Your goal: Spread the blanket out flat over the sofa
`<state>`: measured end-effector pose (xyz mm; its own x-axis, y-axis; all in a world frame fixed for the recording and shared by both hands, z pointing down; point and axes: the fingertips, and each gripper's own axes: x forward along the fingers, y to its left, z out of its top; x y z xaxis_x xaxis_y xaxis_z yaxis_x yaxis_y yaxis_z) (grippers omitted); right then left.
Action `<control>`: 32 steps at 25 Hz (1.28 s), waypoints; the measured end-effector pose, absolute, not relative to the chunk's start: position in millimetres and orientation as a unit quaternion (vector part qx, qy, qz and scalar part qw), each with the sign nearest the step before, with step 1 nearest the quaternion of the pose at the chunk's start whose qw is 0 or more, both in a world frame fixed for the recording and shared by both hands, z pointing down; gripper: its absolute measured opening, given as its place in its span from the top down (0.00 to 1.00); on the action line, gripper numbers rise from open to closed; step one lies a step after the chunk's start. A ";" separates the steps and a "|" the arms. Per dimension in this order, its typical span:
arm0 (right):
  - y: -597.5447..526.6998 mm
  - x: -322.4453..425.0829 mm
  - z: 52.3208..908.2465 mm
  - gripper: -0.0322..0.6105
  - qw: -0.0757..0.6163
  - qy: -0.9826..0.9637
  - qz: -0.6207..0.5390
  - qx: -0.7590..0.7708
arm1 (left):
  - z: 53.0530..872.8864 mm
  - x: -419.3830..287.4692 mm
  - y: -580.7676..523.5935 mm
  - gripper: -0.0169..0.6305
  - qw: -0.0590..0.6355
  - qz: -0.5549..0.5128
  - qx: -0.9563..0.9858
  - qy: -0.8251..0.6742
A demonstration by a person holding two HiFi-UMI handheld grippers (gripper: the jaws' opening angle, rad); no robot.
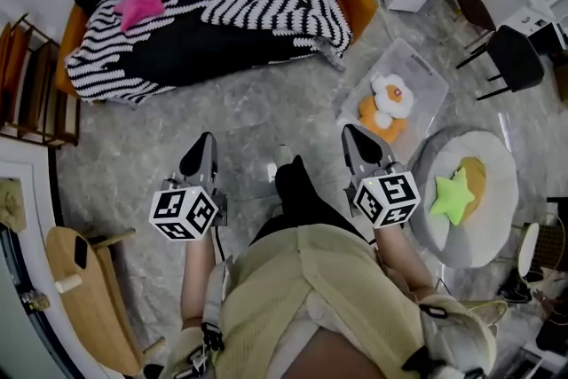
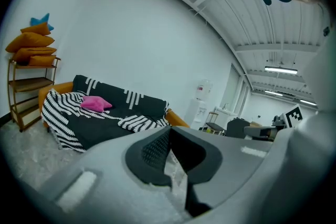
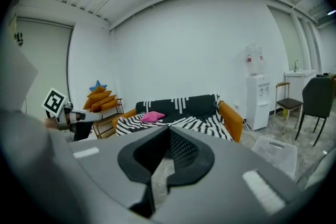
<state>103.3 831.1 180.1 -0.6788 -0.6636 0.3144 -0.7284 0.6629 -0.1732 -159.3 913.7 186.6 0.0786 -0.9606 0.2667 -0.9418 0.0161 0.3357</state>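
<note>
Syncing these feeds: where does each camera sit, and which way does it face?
Head view: on the person's head, facing steeply down at the floor, sofa ahead; shows left gripper, right gripper, torso.
Left gripper view: on the left gripper, along its shut jaws toward the sofa; right gripper's cube at right.
Right gripper view: on the right gripper, along its shut jaws toward the sofa; left gripper's cube at left.
Shared: all show the blanket and pink star on the sofa.
</note>
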 end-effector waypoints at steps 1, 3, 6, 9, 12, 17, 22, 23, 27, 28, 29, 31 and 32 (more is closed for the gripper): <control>822.7 101.4 182.2 0.94 0.111 -0.905 0.143 0.385 | 187.6 -160.9 903.7 0.97 0.214 -0.018 0.704 -0.677; 803.1 94.4 188.6 0.94 0.104 -0.905 0.149 0.384 | 189.3 -164.4 883.4 0.97 0.206 -0.005 0.708 -0.675; 765.8 71.7 195.8 0.94 0.094 -0.906 0.161 0.380 | 193.4 -178.7 855.3 0.97 0.212 0.008 0.705 -0.677; 722.8 41.7 198.8 0.94 0.094 -0.910 0.156 0.373 | 199.3 -202.7 829.5 0.90 0.227 0.010 0.693 -0.684; 687.2 16.8 204.5 0.94 0.101 -0.912 0.159 0.364 | 203.0 -228.4 800.8 0.90 0.238 0.002 0.679 -0.695; 639.7 -12.8 214.3 0.94 0.116 -0.911 0.159 0.362 | 209.2 -250.5 749.5 0.84 0.254 0.003 0.681 -0.687; 599.8 -27.4 223.9 0.94 0.119 -0.907 0.163 0.370 | 216.4 -264.9 703.6 0.77 0.260 0.018 0.684 -0.681; 593.3 -29.0 225.9 0.94 0.121 -0.907 0.164 0.370 | 217.5 -266.8 694.9 0.75 0.261 0.019 0.684 -0.681; 573.4 -35.5 231.8 0.94 0.125 -0.909 0.159 0.365 | 223.8 -274.0 662.5 0.68 0.265 0.012 0.683 -0.681; 570.5 -37.2 232.7 0.94 0.126 -0.909 0.156 0.364 | 226.7 -275.2 656.2 0.66 0.268 0.009 0.682 -0.680; 568.6 -39.3 233.5 0.94 0.128 -0.910 0.153 0.363 | 230.0 -276.3 650.8 0.65 0.274 0.005 0.681 -0.679; 566.8 -45.1 236.2 0.94 0.135 -0.913 0.145 0.357 | 237.4 -279.4 642.1 0.64 0.290 -0.010 0.676 -0.677; 565.9 -49.1 238.5 0.94 0.140 -0.914 0.141 0.354 | 241.7 -281.6 637.9 0.62 0.301 -0.020 0.673 -0.675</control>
